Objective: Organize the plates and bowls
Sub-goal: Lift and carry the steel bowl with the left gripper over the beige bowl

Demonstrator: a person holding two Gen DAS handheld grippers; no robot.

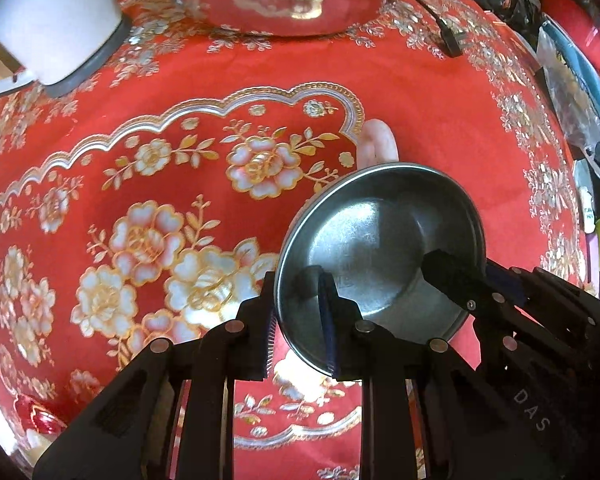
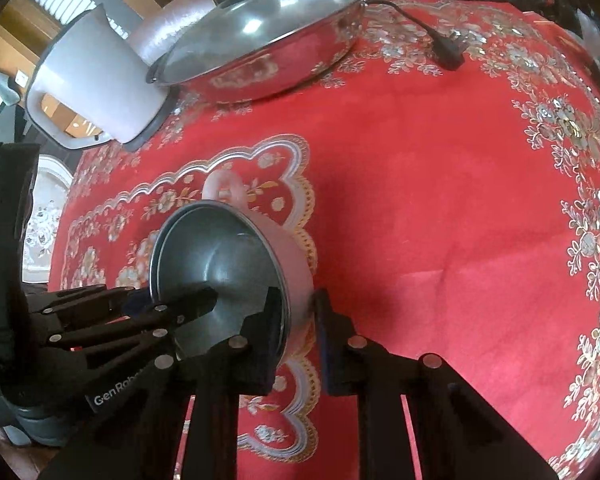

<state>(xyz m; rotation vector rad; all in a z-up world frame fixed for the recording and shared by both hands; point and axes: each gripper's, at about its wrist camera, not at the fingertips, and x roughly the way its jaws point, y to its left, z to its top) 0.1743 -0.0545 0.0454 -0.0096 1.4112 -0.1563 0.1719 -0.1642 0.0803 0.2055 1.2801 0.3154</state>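
- Left wrist view: the left hand-held gripper (image 1: 300,320) pinches the near rim of a steel bowl (image 1: 380,248) with a pink handle, above the red floral surface (image 1: 420,100).
- Right wrist view: the right hand-held gripper (image 2: 298,344) pinches the same bowl's (image 2: 220,256) opposite wall; a lidded pan (image 2: 260,44) and white kettle (image 2: 92,80) stand well apart.

Two close downward views, shared bowl (image 1: 376,248)

Light: bright, even daylight on the red tablecloth (image 1: 420,92).
Source: windows behind the white kettle (image 2: 88,84), upper left of the right wrist view.
Glare: sharp highlights on the lidded wok (image 2: 268,36).
Shadows: soft — a dim patch beside the metal bowl (image 2: 220,264).
Distortion: strong fisheye bend; corners go black.
Focus: centre crisp, edges smeared — right margin clutter unreadable.
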